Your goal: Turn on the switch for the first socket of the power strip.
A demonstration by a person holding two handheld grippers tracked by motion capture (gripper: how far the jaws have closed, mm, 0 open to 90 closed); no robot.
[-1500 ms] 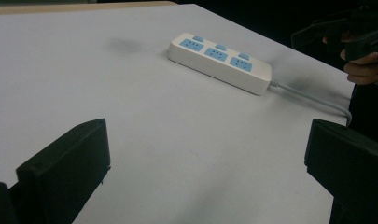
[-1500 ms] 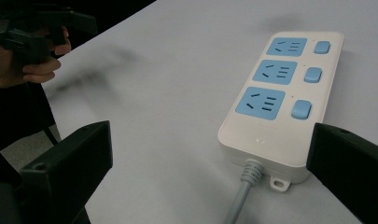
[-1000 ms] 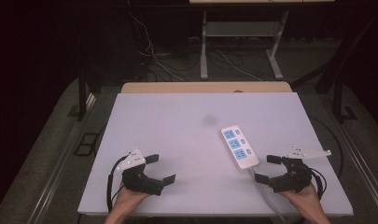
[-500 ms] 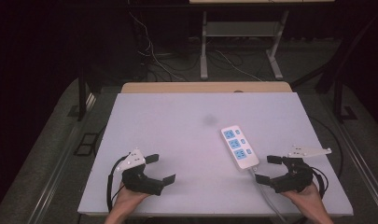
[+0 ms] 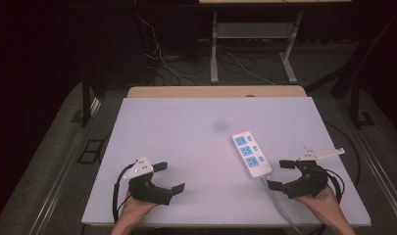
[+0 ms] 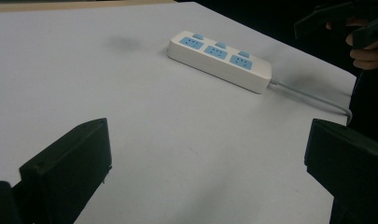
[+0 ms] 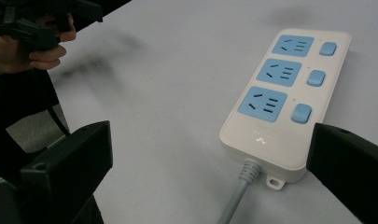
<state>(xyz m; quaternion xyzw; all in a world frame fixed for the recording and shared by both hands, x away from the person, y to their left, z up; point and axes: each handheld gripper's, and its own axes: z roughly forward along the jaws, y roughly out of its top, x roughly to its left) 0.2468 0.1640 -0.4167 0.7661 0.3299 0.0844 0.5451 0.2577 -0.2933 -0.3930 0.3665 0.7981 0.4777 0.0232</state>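
A white power strip (image 5: 251,155) with three blue sockets and blue switches lies flat on the right half of the white table (image 5: 196,132). Its grey cable (image 5: 279,205) runs off the near edge. The strip also lies far off in the left gripper view (image 6: 219,59) and close up in the right gripper view (image 7: 284,98). My left gripper (image 5: 166,177) rests open at the near left, nothing between its jaws. My right gripper (image 5: 280,174) is open just right of the strip's cable end, jaws empty.
Beyond the table's far edge a wooden strip (image 5: 215,91) shows, then dark floor with loose cables (image 5: 161,54) and a metal stand (image 5: 255,44). Bare tabletop stretches across the middle and left (image 5: 176,127).
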